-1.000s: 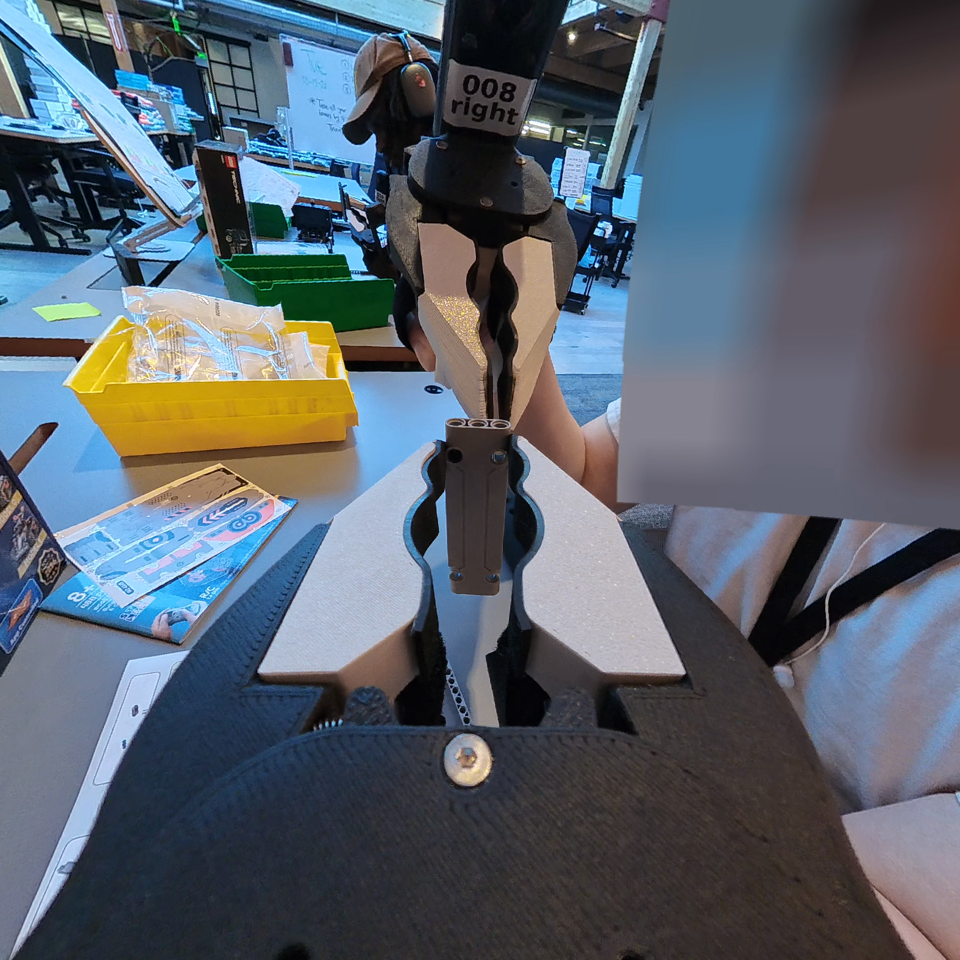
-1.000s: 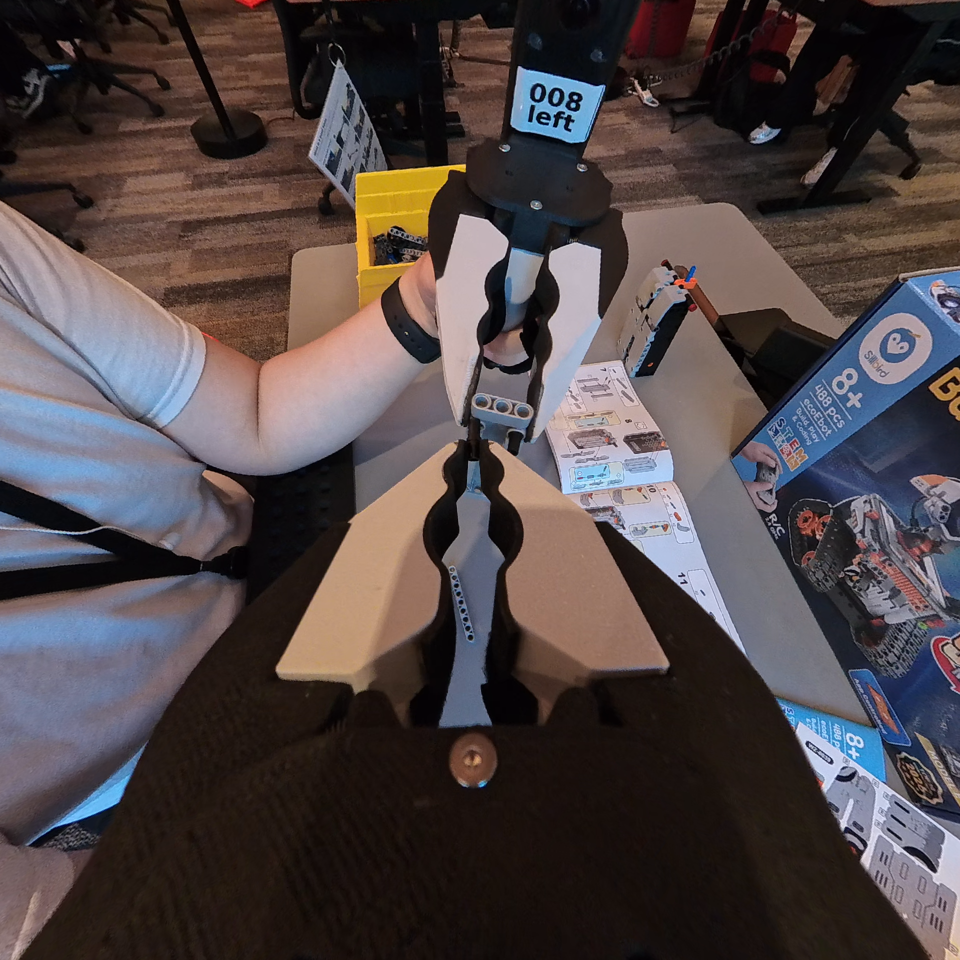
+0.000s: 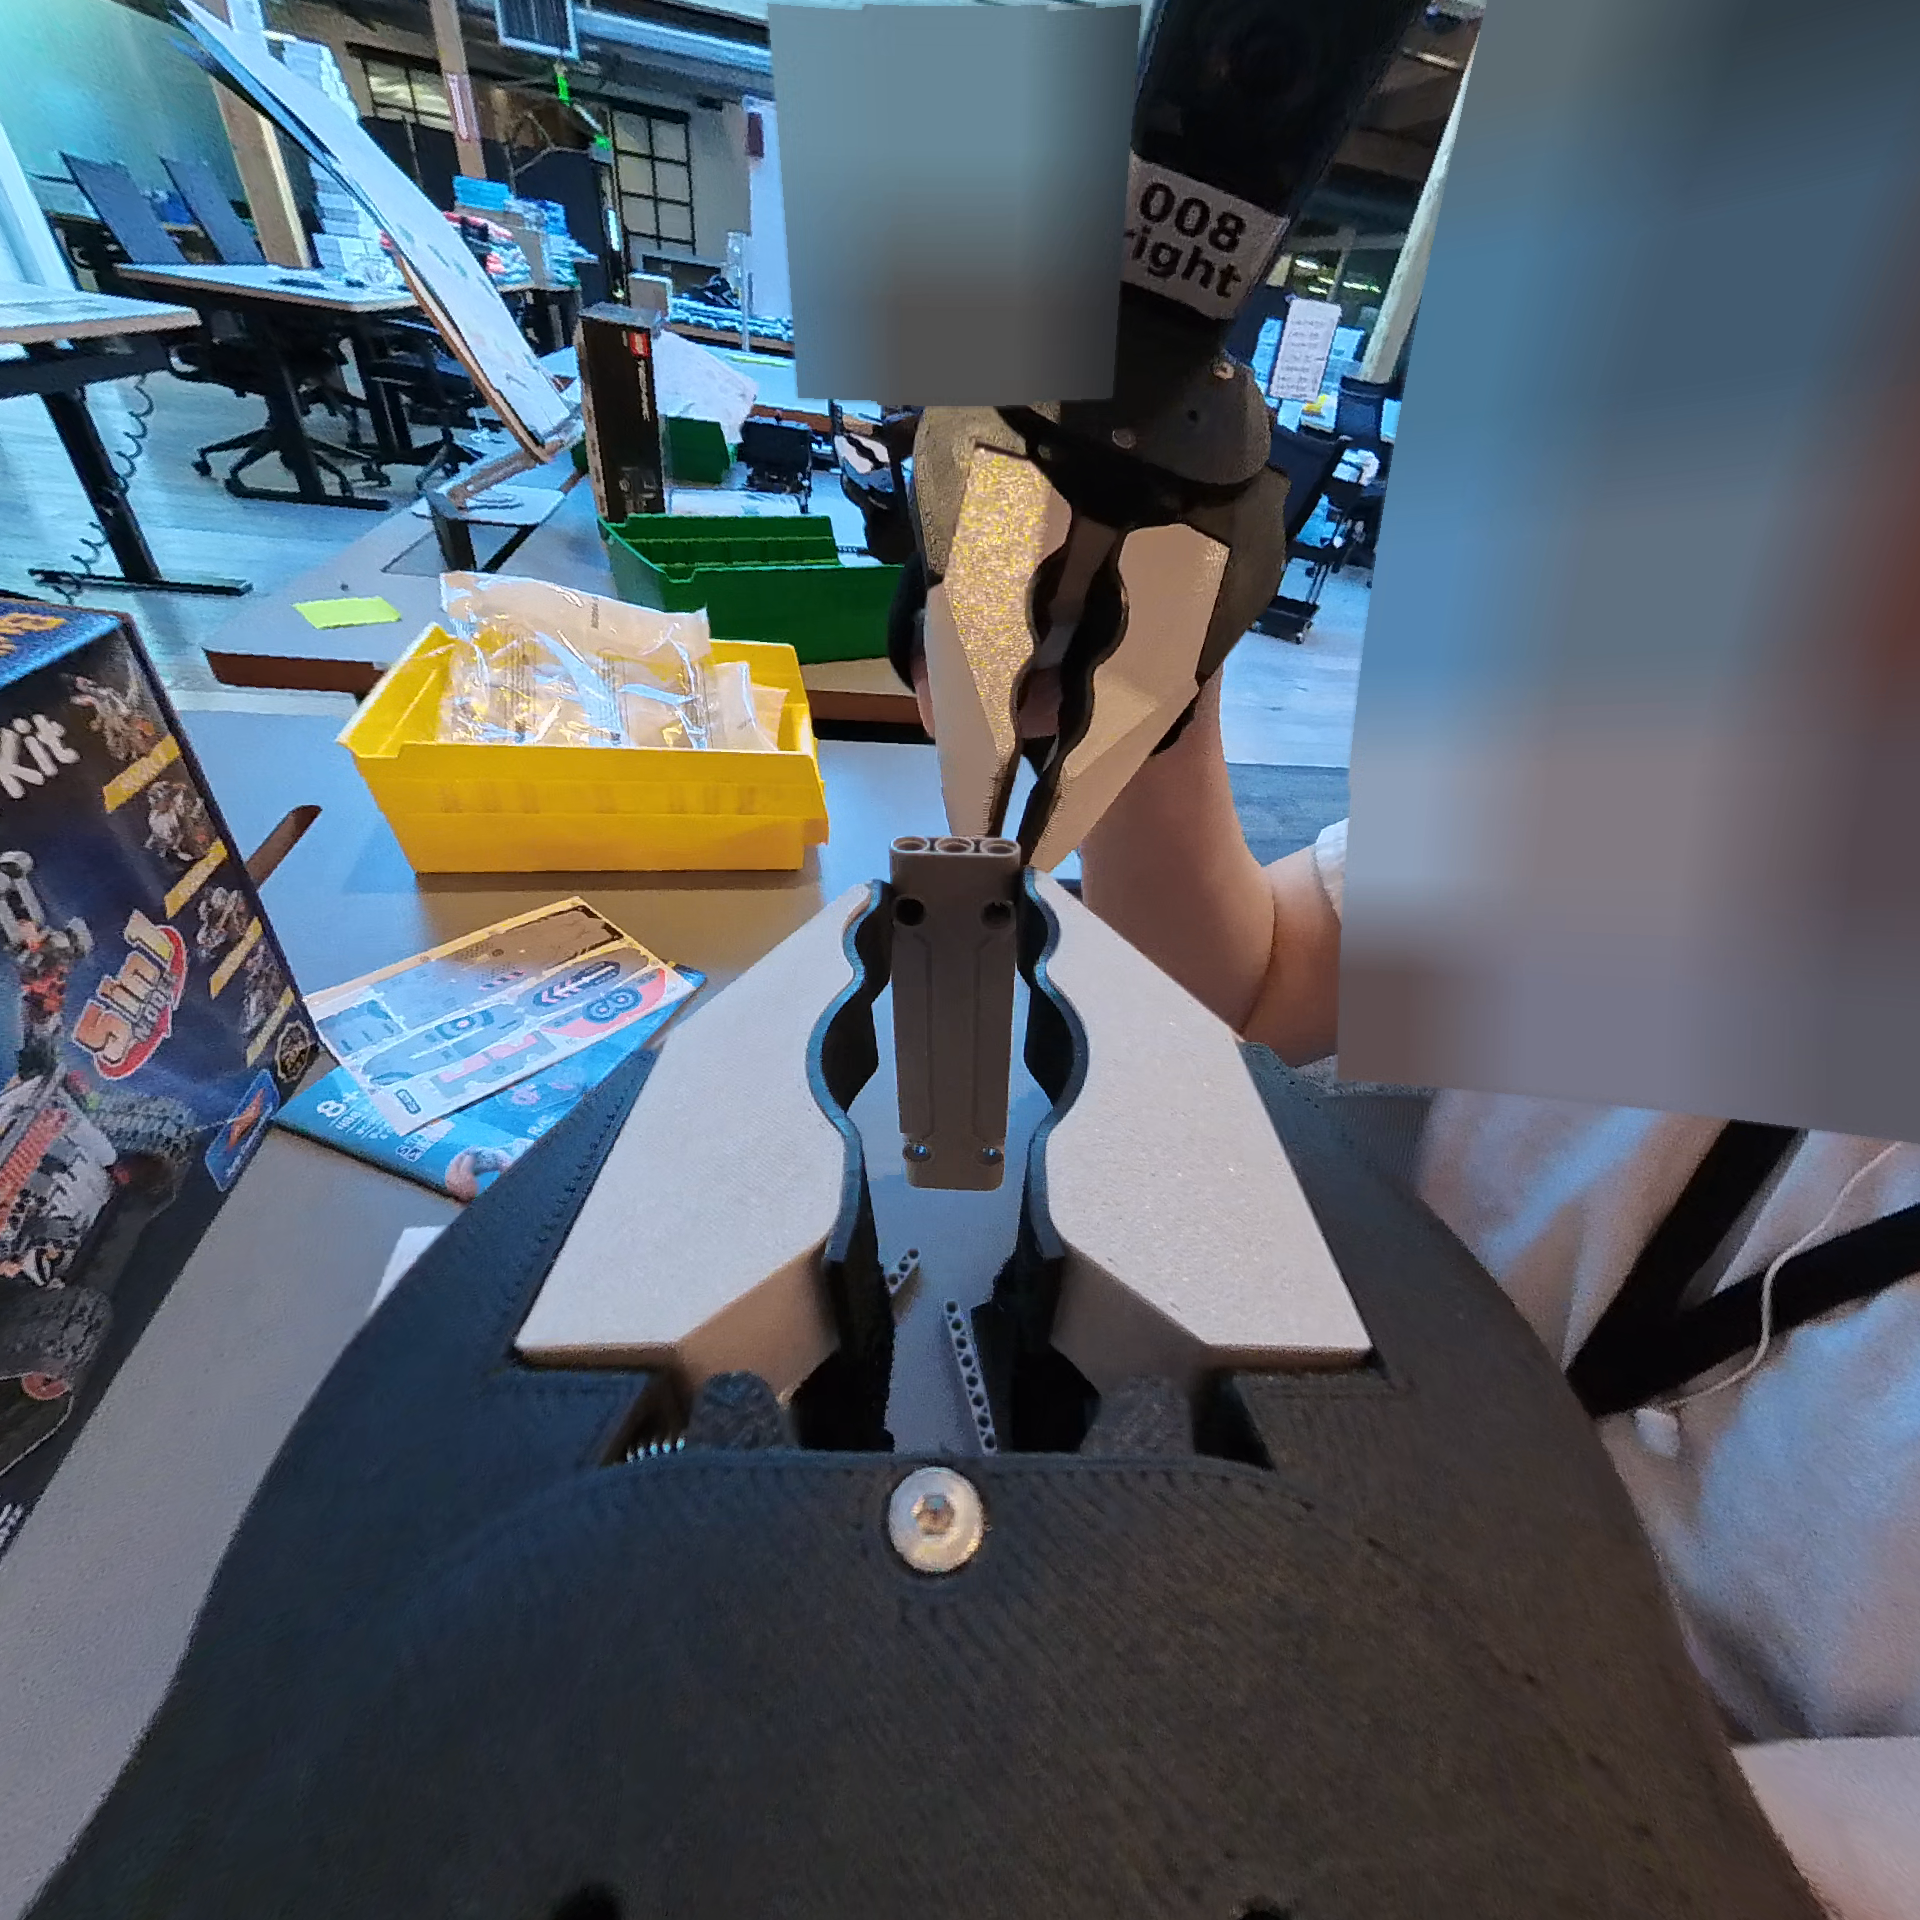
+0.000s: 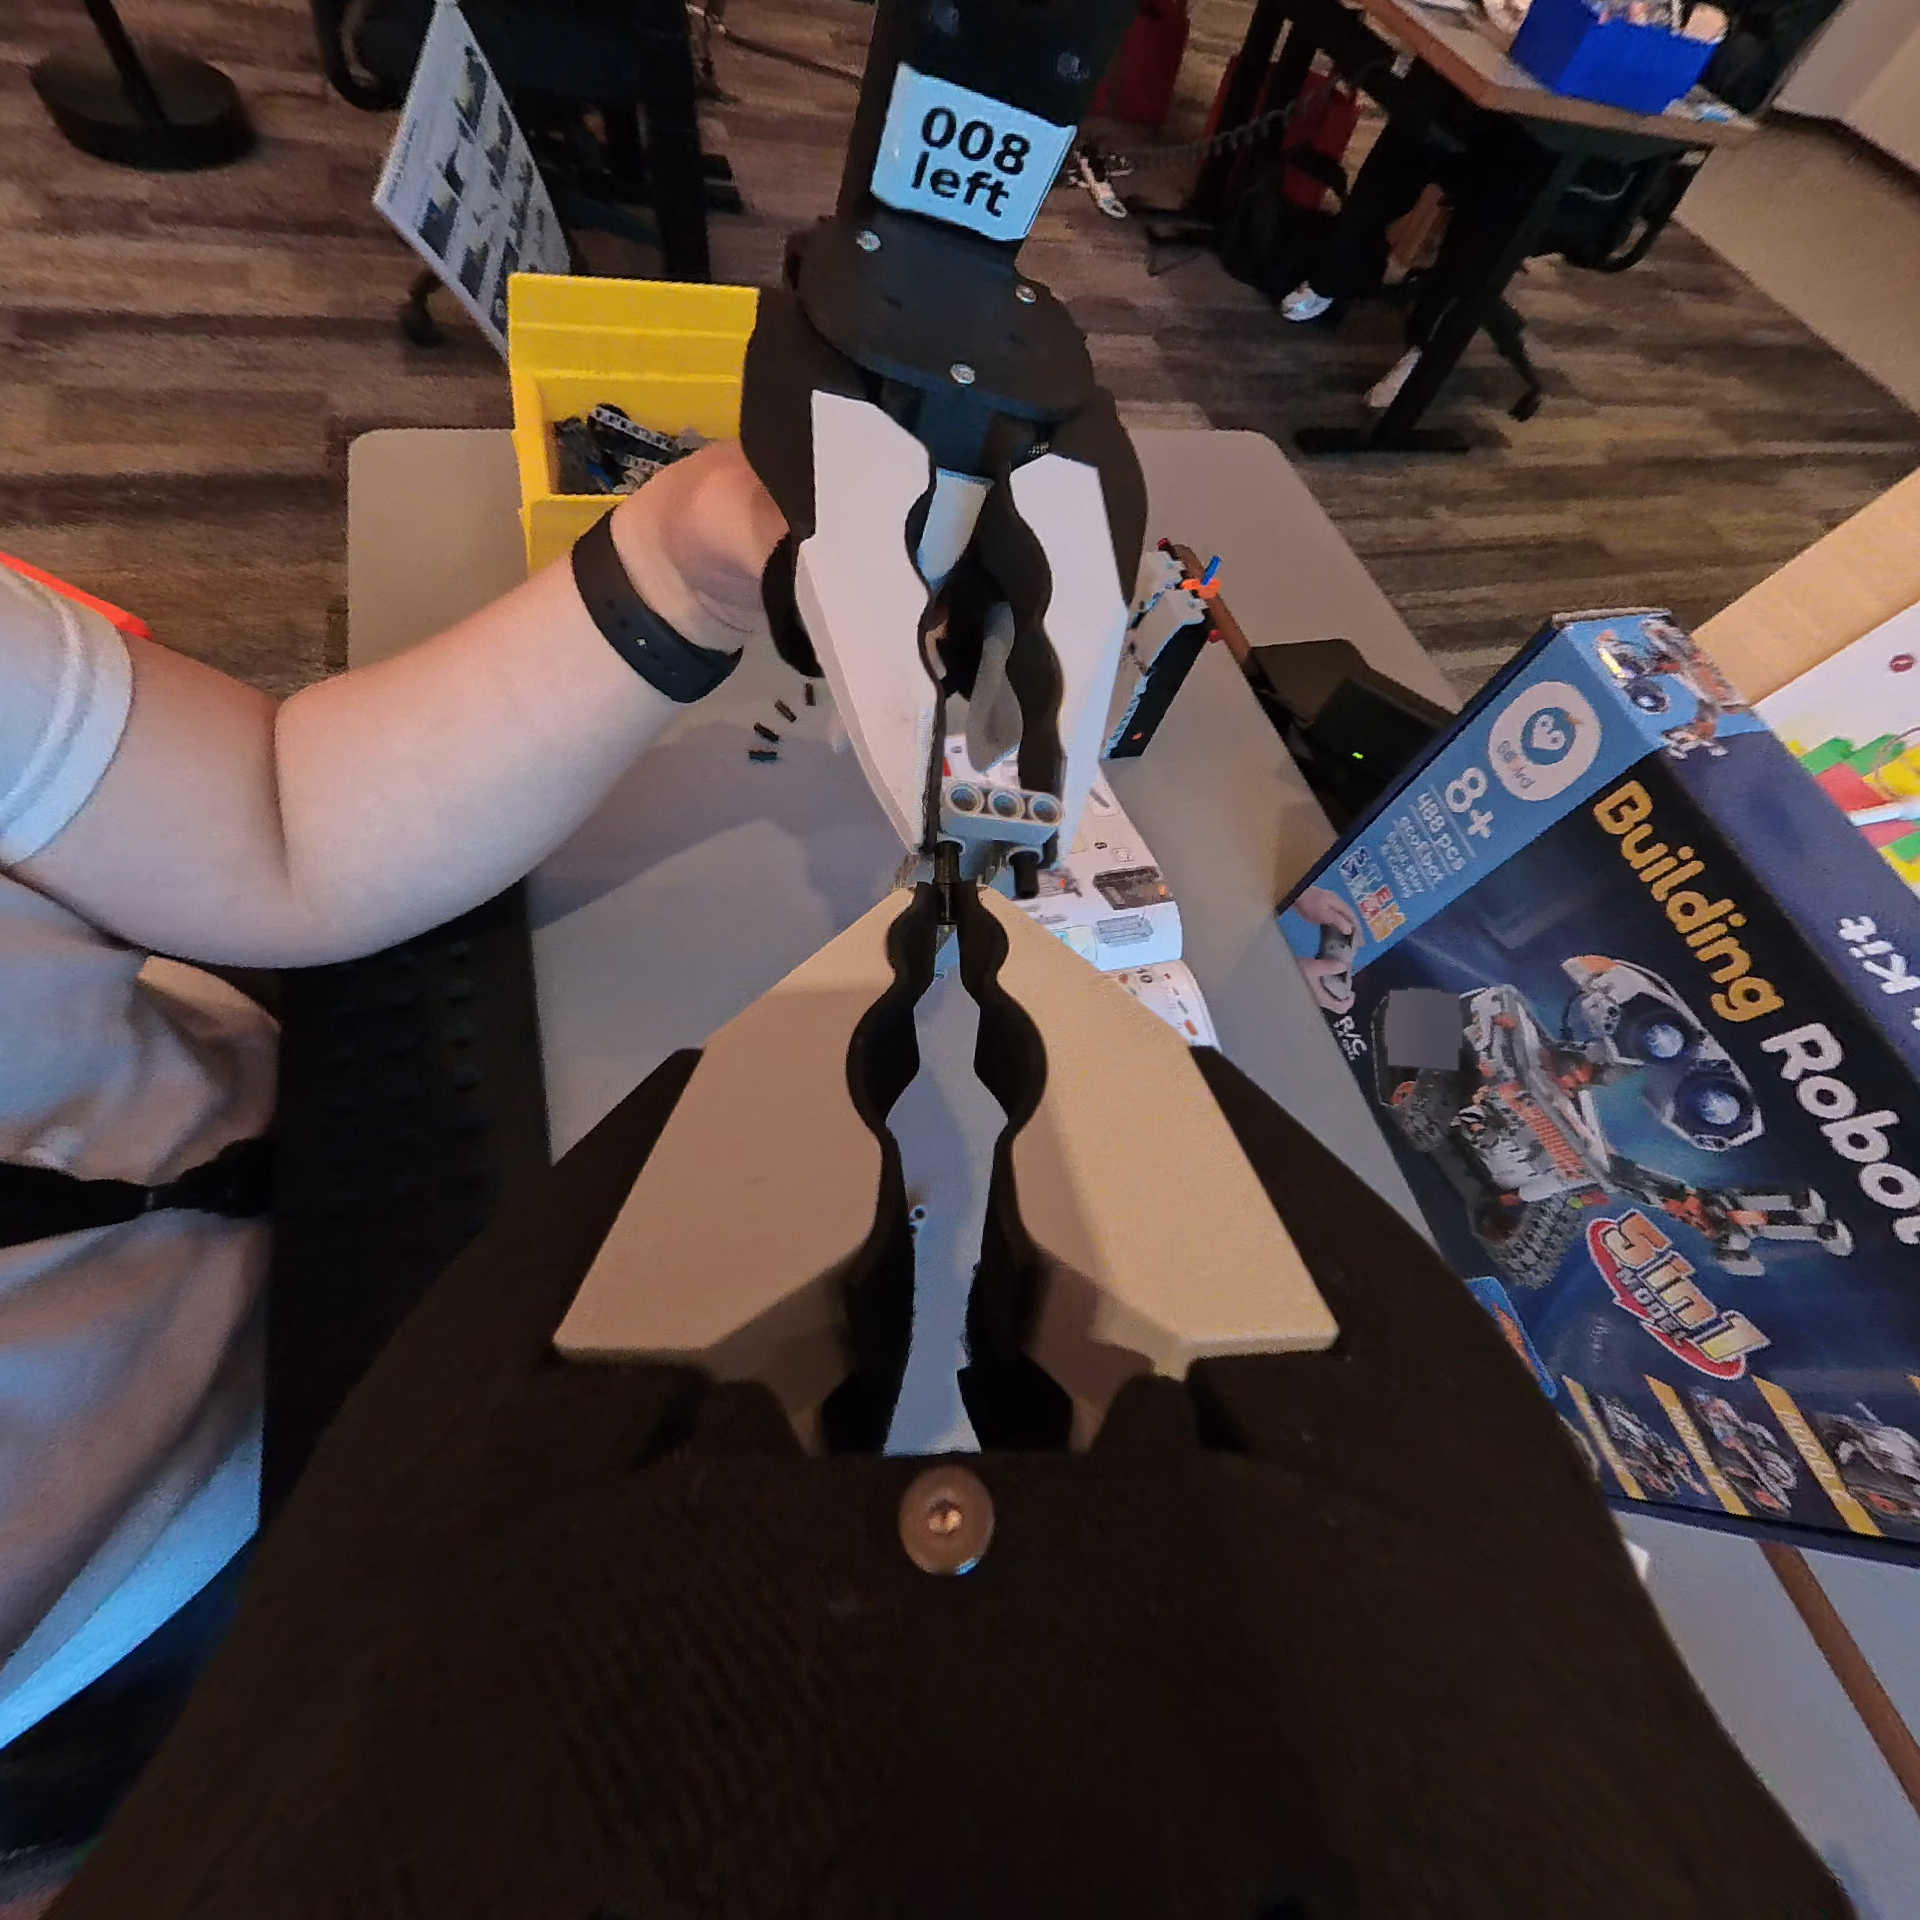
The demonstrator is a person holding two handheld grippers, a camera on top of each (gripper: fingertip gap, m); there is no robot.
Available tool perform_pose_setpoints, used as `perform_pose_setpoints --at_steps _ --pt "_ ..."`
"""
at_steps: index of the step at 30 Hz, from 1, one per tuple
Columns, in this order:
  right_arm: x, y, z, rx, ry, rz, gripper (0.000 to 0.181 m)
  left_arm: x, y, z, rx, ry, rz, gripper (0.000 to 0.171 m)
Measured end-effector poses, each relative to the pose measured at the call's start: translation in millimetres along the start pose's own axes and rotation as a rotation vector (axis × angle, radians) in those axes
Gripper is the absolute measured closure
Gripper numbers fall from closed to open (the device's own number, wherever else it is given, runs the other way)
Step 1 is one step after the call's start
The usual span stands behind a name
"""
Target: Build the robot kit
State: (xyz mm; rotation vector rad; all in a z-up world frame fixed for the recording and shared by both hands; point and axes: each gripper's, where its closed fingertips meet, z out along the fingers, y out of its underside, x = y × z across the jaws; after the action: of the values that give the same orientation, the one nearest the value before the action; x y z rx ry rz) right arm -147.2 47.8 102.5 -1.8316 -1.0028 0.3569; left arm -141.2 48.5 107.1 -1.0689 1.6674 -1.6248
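Left wrist view: left gripper (image 3: 951,883) closed on a grey block (image 3: 951,1023) with three holes in its end face; block sits lengthwise between the fingers, end poking out past the tips. Right gripper (image 3: 1013,842) comes in from above, tips nearly together, touching or just at the block's far end at the right-hand hole. Contact not resolvable here. On the table (image 3: 343,862): yellow bin (image 3: 587,800) with clear plastic bags (image 3: 582,675), well behind the gripper on the left; printed sheets (image 3: 488,1023) just left of it; kit box (image 3: 114,1029) at the left edge. Green bin (image 3: 748,582) on the next table back.

Right wrist view: right gripper (image 4: 945,904) pinched almost shut on a small black pin (image 4: 947,888), pin sits right under the block (image 4: 1003,816) at its left hole. Left gripper (image 4: 987,842) opposite, clamped on the block. Second yellow bin (image 4: 623,416) with dark parts behind the person's wrist (image 4: 665,582). Kit box (image 4: 1642,1039) to the right, open booklet (image 4: 1132,914) below the grippers.
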Motion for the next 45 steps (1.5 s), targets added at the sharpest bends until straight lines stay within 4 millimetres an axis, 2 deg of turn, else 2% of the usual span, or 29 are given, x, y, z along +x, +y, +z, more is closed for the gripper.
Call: perform_pose_setpoints --at_steps 5,20,27,40,45 --pt "9.2 4.2 2.5 -0.024 0.052 -0.027 0.179 -9.8 2.1 1.1 0.000 -0.036 -0.025 0.149" --pt "7.3 24.5 21.8 -0.168 0.076 -0.178 0.178 -15.4 28.7 -2.5 -0.162 -0.086 -0.074 0.150" --pt "12.5 21.6 27.8 -0.188 0.151 -0.221 0.178 -21.0 28.9 -8.8 -0.191 -0.159 -0.121 0.150" --pt "24.0 12.4 34.1 -0.173 0.269 -0.315 0.179 -32.4 24.0 -19.1 -0.134 -0.231 -0.380 0.150" --pt "26.9 9.2 34.3 -0.161 0.299 -0.390 0.178 -34.1 22.6 -20.6 -0.125 -0.245 -0.376 0.150"
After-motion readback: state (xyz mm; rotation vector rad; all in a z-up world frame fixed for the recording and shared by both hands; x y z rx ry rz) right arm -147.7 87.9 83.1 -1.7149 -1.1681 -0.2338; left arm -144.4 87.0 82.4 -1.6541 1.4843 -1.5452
